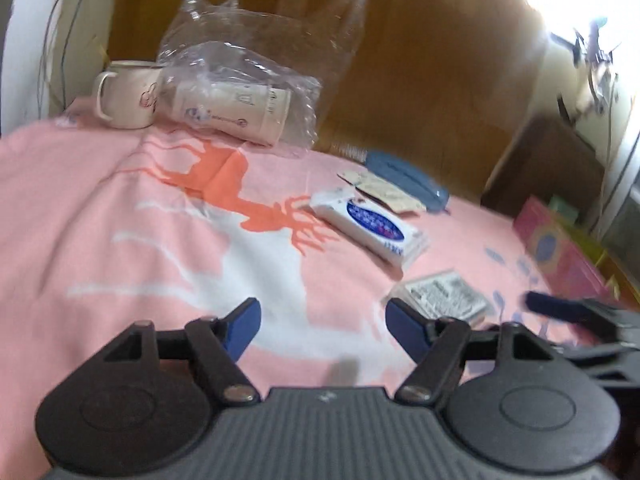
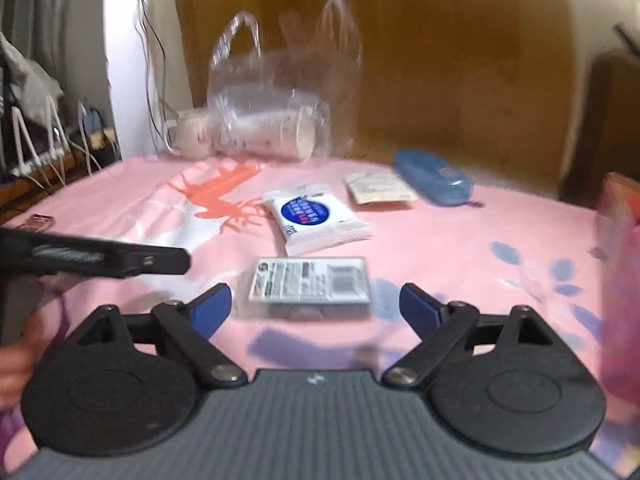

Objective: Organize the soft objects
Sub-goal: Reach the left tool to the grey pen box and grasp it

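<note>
A white tissue pack with a blue oval label [image 1: 370, 227] [image 2: 318, 218] lies on the pink cloth [image 1: 100, 208] [image 2: 460, 240]. A small clear packet with a printed label [image 1: 446, 295] [image 2: 310, 282] lies nearer. A beige paper sachet [image 1: 382, 190] [image 2: 378, 188] and a blue pouch [image 1: 406, 178] [image 2: 432, 176] lie behind. My left gripper [image 1: 323, 328] is open and empty above the cloth, left of the clear packet. My right gripper [image 2: 316, 312] is open and empty, its jaws on either side of the clear packet, just short of it.
A clear plastic bag [image 1: 256, 60] [image 2: 280, 92] stands at the back with paper cups [image 1: 236, 108] [image 2: 276, 132] lying in it, a white mug [image 1: 128, 94] [image 2: 190, 136] beside it. A pink box [image 1: 560, 248] [image 2: 620, 280] sits at the right edge. Cables hang at the far left.
</note>
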